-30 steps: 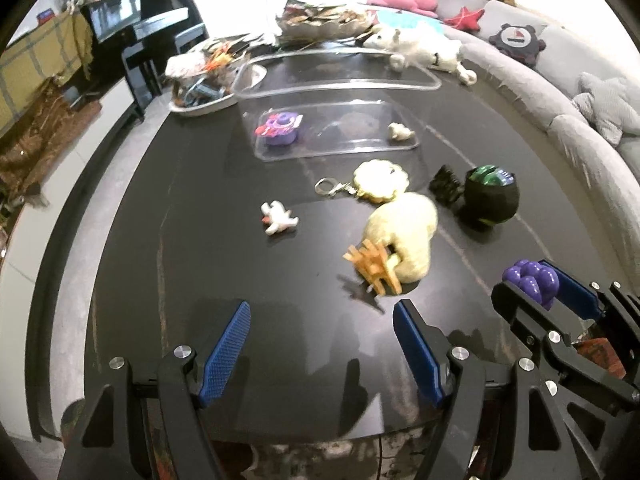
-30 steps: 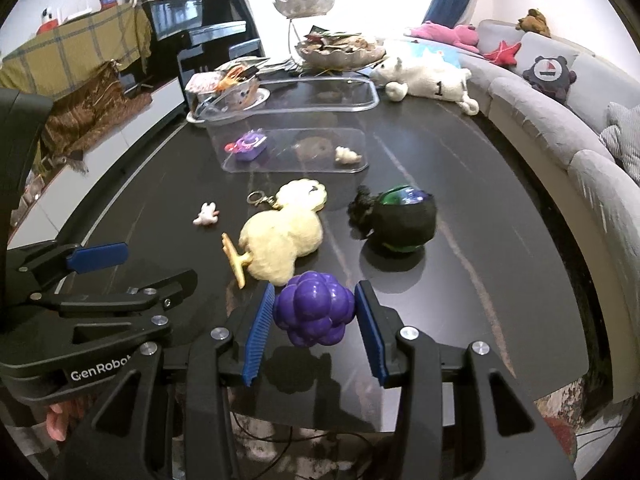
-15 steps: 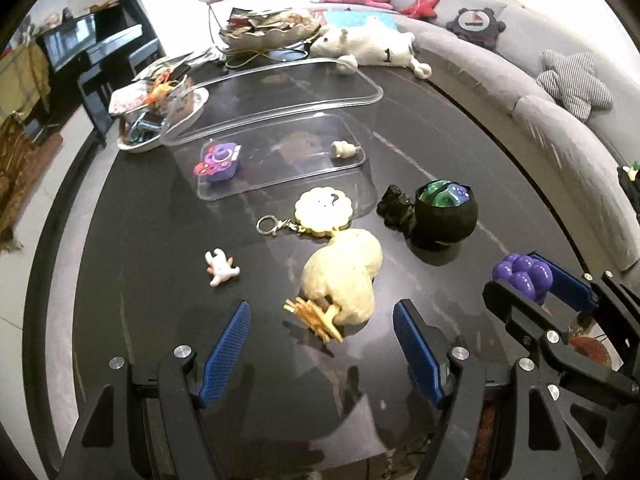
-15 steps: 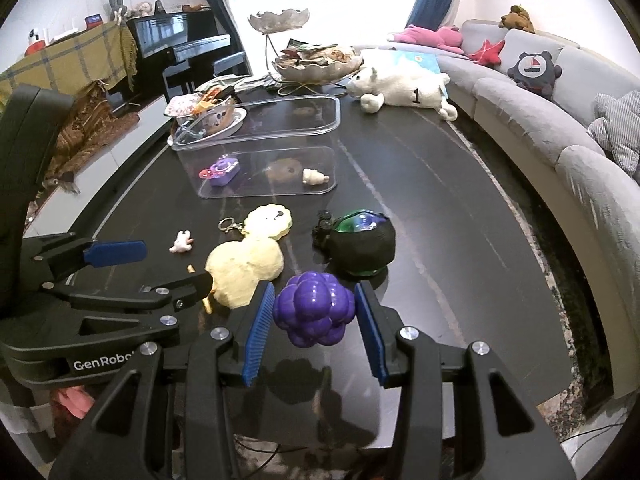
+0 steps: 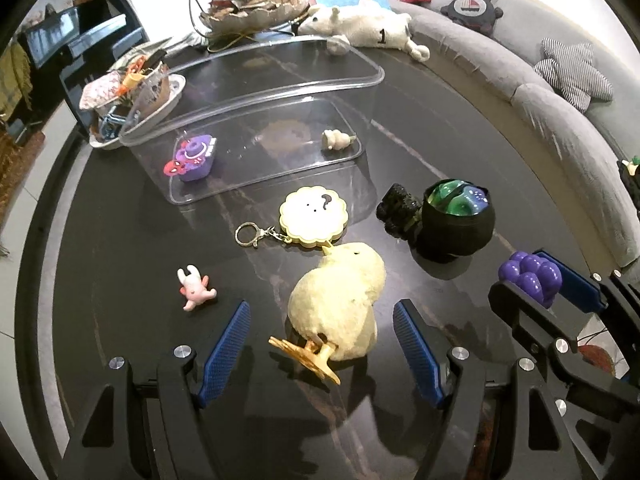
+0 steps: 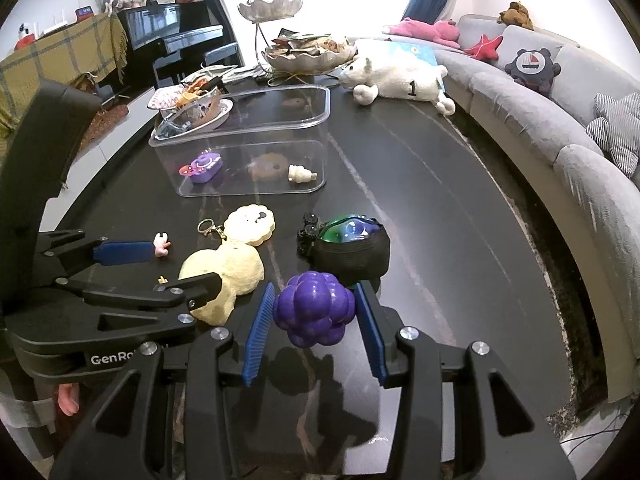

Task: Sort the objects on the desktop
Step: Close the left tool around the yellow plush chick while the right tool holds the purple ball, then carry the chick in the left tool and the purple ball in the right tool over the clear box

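My right gripper (image 6: 315, 314) is shut on a purple bumpy ball (image 6: 314, 307), held above the dark table (image 6: 440, 240); the ball also shows in the left wrist view (image 5: 530, 276). My left gripper (image 5: 320, 344) is open, its blue pads either side of a yellow chick toy (image 5: 340, 300) lying on the table. Beyond lie a yellow cookie keychain (image 5: 314, 220), a small pink bunny figure (image 5: 195, 287) and a black pot of coloured balls (image 5: 458, 220). A clear plastic bin (image 5: 256, 136) holds a purple toy (image 5: 194, 158) and a small cream figure (image 5: 336, 139).
A plate of clutter (image 5: 132, 100) stands left of the bin. A white plush bear (image 5: 364, 26) and a metal leaf stand (image 5: 248, 4) are at the far edge. A grey sofa (image 5: 560, 120) curves along the right. A small black toy (image 5: 398, 208) lies by the pot.
My left gripper has moved forward and right, so the chick now lies between its open pads. My right gripper keeps hold of the purple ball and has risen slightly.
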`<action>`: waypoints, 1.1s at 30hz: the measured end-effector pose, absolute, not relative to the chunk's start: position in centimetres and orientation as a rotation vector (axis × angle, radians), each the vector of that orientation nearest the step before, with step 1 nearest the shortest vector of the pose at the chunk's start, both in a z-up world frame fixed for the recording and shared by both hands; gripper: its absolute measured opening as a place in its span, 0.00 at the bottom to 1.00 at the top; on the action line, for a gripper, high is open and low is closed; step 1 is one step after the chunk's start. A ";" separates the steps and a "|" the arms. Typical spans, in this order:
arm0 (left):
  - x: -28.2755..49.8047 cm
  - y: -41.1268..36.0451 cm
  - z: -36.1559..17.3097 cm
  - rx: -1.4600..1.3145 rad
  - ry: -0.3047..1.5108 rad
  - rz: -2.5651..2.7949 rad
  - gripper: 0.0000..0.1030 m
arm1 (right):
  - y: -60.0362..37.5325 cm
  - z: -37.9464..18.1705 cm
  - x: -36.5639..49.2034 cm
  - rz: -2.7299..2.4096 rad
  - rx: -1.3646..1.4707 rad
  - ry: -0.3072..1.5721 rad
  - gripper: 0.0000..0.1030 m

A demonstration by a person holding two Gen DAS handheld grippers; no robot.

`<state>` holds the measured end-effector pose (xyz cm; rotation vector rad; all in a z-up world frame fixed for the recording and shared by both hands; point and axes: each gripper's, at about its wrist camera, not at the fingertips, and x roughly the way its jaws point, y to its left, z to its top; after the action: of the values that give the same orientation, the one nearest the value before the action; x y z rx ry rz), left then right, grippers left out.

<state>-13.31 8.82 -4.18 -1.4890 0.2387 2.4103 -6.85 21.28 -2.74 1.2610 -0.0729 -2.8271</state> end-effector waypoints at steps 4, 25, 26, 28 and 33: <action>-13.8 8.9 -5.0 -1.507 0.232 2.392 0.69 | 21.3 -3.3 -7.3 -2.825 1.283 -0.074 0.39; -14.9 9.9 -7.5 -1.515 0.262 2.366 0.65 | 21.9 -5.7 -8.4 -2.804 1.376 -0.106 0.39; -15.0 9.9 -7.6 -1.528 0.255 2.360 0.64 | 21.9 -5.8 -8.4 -2.803 1.377 -0.106 0.39; -15.0 10.0 -7.8 -1.528 0.255 2.360 0.60 | 21.8 -5.8 -8.5 -2.800 1.380 -0.105 0.39; -14.8 10.1 -7.9 -1.525 0.247 2.344 0.49 | 21.8 -6.0 -8.5 -2.795 1.389 -0.107 0.39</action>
<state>-14.81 10.12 -7.95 -1.5249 0.2467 2.3442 -8.51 21.80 -6.02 1.3894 -0.1071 -2.7955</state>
